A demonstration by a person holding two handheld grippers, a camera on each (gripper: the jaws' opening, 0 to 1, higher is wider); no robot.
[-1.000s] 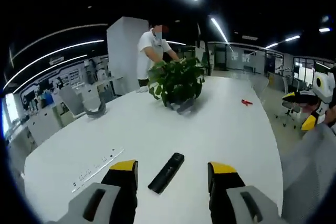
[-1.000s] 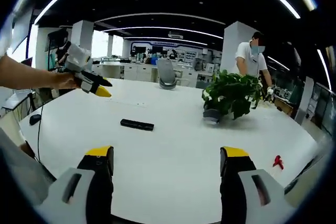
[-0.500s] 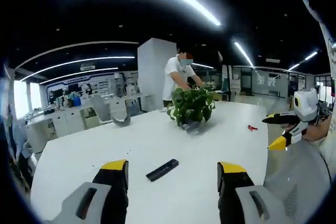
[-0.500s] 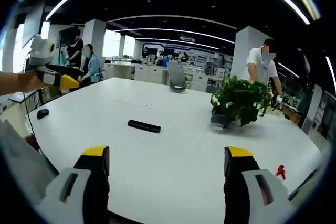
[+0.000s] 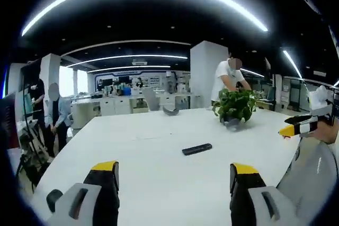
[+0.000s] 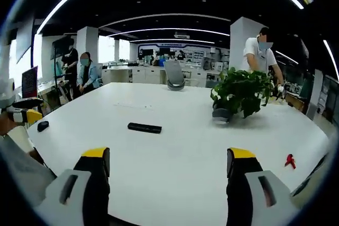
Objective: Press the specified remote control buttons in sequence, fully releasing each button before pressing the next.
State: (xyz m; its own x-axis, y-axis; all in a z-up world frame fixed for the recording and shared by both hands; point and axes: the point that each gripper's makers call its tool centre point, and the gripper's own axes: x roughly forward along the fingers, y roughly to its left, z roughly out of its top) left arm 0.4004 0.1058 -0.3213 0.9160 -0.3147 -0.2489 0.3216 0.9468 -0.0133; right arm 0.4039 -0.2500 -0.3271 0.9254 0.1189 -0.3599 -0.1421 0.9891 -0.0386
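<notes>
A black remote control lies flat on the big white table, well beyond both grippers. My left gripper is open, its yellow-tipped jaws wide apart with nothing between them, and the remote sits far ahead of it. My right gripper is open as well and holds nothing. In the left gripper view the right gripper comes in at the right edge, held by a hand. At the left edge of the right gripper view the left gripper appears.
A potted green plant stands on the far side of the table, with a person behind it. A small red object lies near the right edge. A dark mouse-like item sits at the left edge. People stand beyond.
The left gripper view has swung left and pulled back, so the remote and plant now sit further right and smaller. In the right gripper view the left gripper has dropped to the left edge.
</notes>
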